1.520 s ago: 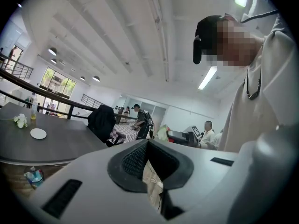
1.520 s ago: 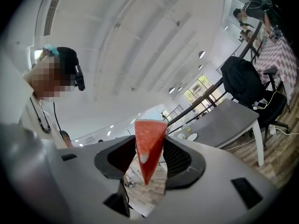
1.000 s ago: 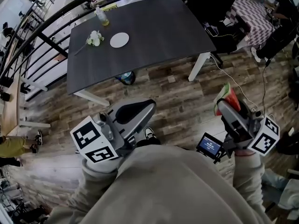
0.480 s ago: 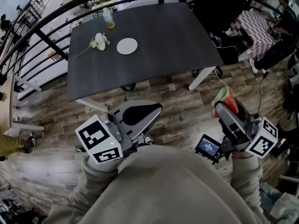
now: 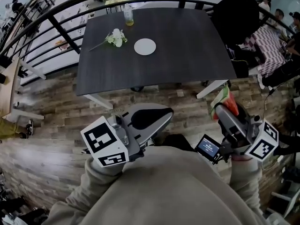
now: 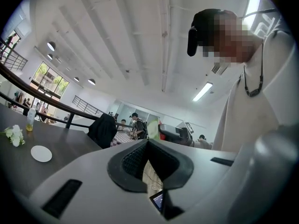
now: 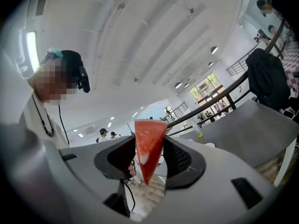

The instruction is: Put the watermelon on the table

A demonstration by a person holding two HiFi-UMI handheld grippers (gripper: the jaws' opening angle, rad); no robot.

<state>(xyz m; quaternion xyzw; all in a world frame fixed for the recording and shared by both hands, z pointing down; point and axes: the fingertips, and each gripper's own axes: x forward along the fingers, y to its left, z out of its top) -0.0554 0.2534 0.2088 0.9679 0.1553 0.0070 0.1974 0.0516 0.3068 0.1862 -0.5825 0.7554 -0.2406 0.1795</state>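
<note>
A wood-plank floor (image 5: 51, 125) is filling the lower ground of the head view, and a curved black railing (image 5: 65, 6) is closing off the far side. I am standing back from the dark table (image 5: 187, 55), which is lying ahead of me and well apart from both tools. I am holding the left gripper (image 5: 161, 116) low in front of my body; its jaws are resting together with nothing between the pads. I am holding the right gripper (image 5: 224, 108) out to my right, over the floor and short of the table's near right corner. Its jaws are pinching the watermelon slice (image 7: 148, 146) by its two flat red faces, with the point of the wedge hanging down between the pads. On the far half of the tabletop, a white plate (image 5: 145, 46), a sprig of white flowers (image 5: 115, 38) and a small bottle of yellow liquid (image 5: 128, 15) are sitting near one another. As I judge it, I am carrying the slice toward the table, and the placing is not yet done. The next move is calling for me to bring the right gripper over the tabletop, lower it, and only then part the jaws.
</note>
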